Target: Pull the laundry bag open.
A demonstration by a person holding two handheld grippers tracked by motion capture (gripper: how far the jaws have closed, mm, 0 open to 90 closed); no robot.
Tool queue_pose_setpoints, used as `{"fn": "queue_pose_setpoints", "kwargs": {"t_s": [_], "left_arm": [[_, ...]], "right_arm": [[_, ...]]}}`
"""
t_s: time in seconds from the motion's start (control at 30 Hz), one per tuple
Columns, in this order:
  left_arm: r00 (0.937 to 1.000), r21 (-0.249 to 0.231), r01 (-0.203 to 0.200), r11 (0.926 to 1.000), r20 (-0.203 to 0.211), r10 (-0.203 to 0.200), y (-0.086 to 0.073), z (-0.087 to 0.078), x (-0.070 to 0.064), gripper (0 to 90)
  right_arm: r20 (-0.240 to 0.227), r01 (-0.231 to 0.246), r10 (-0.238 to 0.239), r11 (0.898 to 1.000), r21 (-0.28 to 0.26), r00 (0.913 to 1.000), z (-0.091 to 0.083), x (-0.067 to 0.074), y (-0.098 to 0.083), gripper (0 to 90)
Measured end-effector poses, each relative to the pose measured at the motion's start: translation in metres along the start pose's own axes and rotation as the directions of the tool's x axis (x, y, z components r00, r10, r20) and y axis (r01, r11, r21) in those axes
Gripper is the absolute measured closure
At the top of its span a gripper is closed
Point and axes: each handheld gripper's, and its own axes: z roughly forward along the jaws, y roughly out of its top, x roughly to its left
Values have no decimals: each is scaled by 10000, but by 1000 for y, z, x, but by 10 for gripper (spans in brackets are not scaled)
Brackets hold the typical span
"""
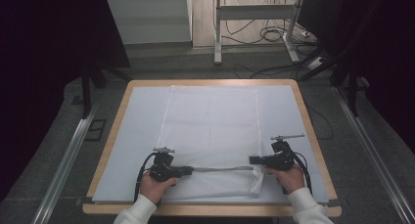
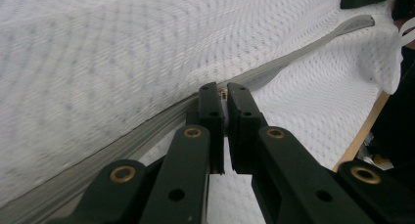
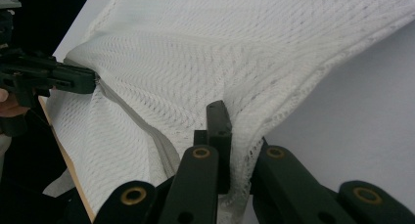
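Near the table's front edge, each level, inward-pointing hand-held gripper point(image 1: 192, 170) point(image 1: 251, 160) clamps the mesh bag point(image 1: 210, 121).

White mesh bag point(image 1: 210, 126) on table point(image 1: 293, 94)

Left hand-held gripper point(image 2: 225, 99) pinching grey zipper point(image 2: 274, 65) of white mesh bag point(image 2: 122, 53).

A white mesh bag point(image 1: 210, 131) with a fine dotted weave fills the middle of the frame; a grey zipper band point(image 1: 222, 168) crosses its lower part. Both tools, left point(image 1: 188, 171) and right point(image 1: 252, 160), are black. The counter point(image 1: 122, 136) is pale grey-white, edged in light wood.
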Motion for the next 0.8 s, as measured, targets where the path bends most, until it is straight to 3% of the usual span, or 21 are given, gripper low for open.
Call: {"fn": "queue_pose_setpoints", "kwargs": {"t_s": [0.8], "left_arm": [[9998,-57,194,9998,-69,-195,-5,-12,10,868]], "right_arm": [[1,35,-35,10000,13,10000,1,1,0,882]]}}
